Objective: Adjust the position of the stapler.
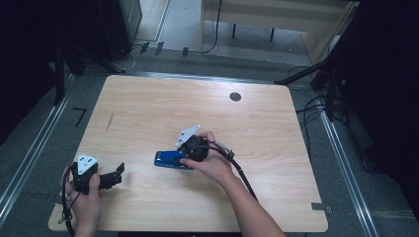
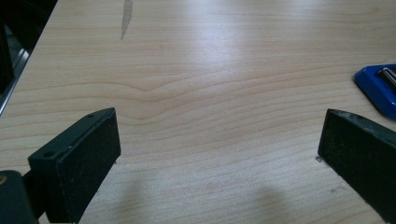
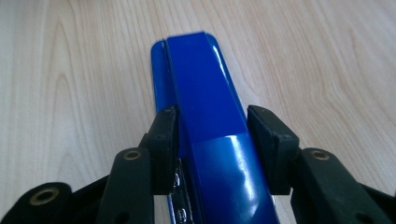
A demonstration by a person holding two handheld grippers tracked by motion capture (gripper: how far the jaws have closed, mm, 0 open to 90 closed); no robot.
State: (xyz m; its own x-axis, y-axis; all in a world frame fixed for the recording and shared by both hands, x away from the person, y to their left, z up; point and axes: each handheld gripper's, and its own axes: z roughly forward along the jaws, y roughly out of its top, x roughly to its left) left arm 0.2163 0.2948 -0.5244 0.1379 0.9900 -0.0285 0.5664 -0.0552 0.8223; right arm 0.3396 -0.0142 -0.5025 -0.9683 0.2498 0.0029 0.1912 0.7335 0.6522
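Observation:
A glossy blue stapler [image 1: 168,159] lies flat near the middle of the wooden table [image 1: 222,118]. My right gripper [image 1: 184,156] reaches it from the right, hand behind it. In the right gripper view both black pads [image 3: 166,140] sit against the sides of the stapler [image 3: 205,88], which runs away from the camera between them, metal underside showing at the bottom. My left gripper [image 1: 115,174] rests at the table's front left, held by the other hand. Its jaws stand wide apart over bare wood [image 2: 219,135], and the stapler's end [image 2: 376,86] shows at the far right.
A dark round cable hole [image 1: 235,97] sits near the table's far edge. A faint streak [image 1: 109,121] marks the wood at the left. Metal rails and cables run along the floor on both sides. A light wooden bench stands beyond the table.

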